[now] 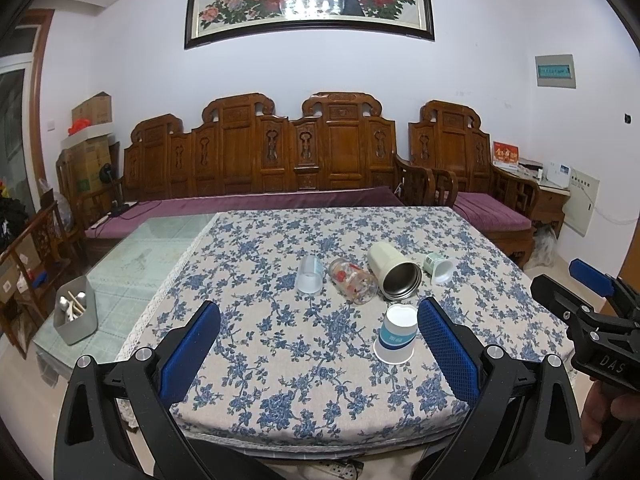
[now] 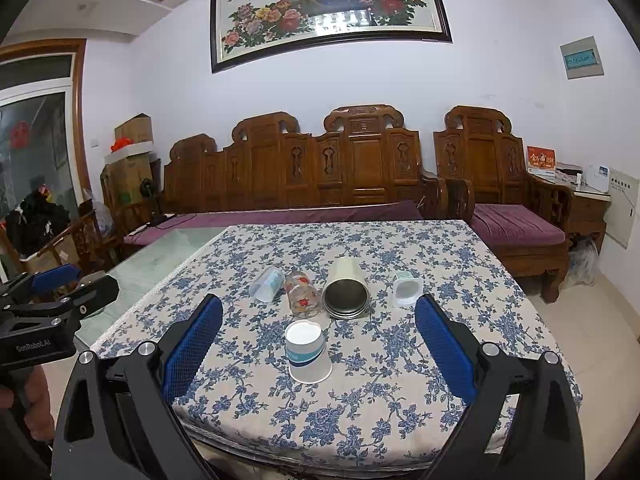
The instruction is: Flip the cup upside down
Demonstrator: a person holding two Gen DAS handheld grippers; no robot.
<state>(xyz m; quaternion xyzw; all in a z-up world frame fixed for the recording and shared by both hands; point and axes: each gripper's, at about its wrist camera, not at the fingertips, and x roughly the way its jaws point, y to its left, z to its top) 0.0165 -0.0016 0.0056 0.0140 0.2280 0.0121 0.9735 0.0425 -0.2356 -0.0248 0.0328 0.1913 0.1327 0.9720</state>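
A white paper cup with a blue band [image 1: 395, 339] [image 2: 307, 352] stands upside down on the floral tablecloth, wide mouth on the cloth. Behind it several cups lie on their sides: a clear plastic cup [image 1: 309, 274] [image 2: 267, 284], a red-flowered glass [image 1: 354, 281] [image 2: 303, 293], a cream steel-lined tumbler [image 1: 394, 271] [image 2: 345, 289] and a small green and white cup [image 1: 438, 266] [image 2: 406, 289]. My left gripper [image 1: 318, 326] is open and empty, above the near table edge, left of the paper cup. My right gripper [image 2: 319, 322] is open and empty, with the paper cup between its fingers' lines. Each gripper shows at the other view's edge.
The table [image 1: 280, 392] has a blue floral cloth; its left part is bare glass [image 1: 152, 252] holding a grey utensil caddy [image 1: 76, 314]. A carved wooden sofa [image 1: 280, 168] with purple cushions stands behind. Cardboard boxes [image 1: 90, 148] stack at back left.
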